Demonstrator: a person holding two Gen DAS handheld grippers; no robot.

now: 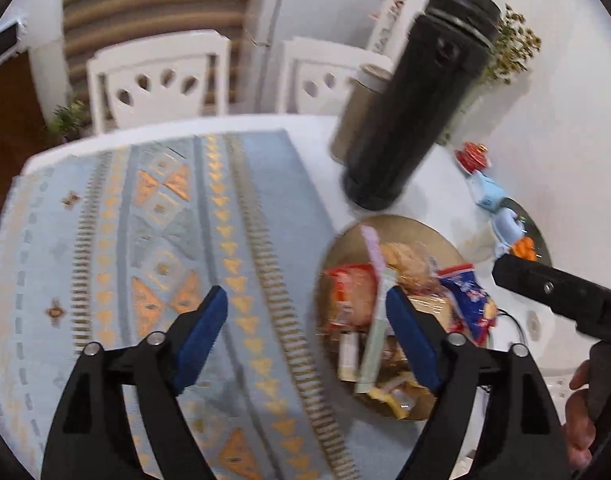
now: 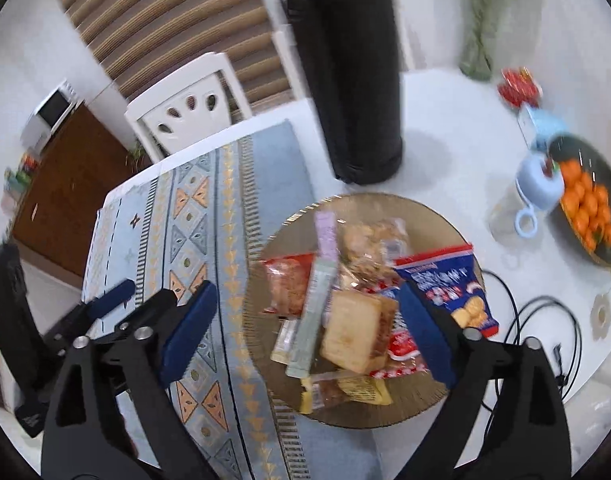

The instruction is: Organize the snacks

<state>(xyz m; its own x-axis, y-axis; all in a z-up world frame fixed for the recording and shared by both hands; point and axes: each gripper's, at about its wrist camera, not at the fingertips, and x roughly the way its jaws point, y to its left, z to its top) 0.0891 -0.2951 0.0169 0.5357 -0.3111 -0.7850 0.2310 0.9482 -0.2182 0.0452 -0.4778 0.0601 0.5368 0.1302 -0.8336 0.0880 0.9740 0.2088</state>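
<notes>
Showing both claws released and empty above the table [image 2: 445, 120]: the left gripper [image 1: 305, 320] hangs over the patterned runner [image 1: 165, 240], its right finger over the rim of the round plate [image 2: 425, 216]; the right gripper [image 2: 305, 324] hangs over the snacks [image 2: 345, 300] heaped on that plate. The plate overlaps the runner's right edge, just before a black flask [image 2: 349, 80]. The runner toward the far edge lies bare; a bowl of oranges [image 2: 589, 208] sits near the right edge.
</notes>
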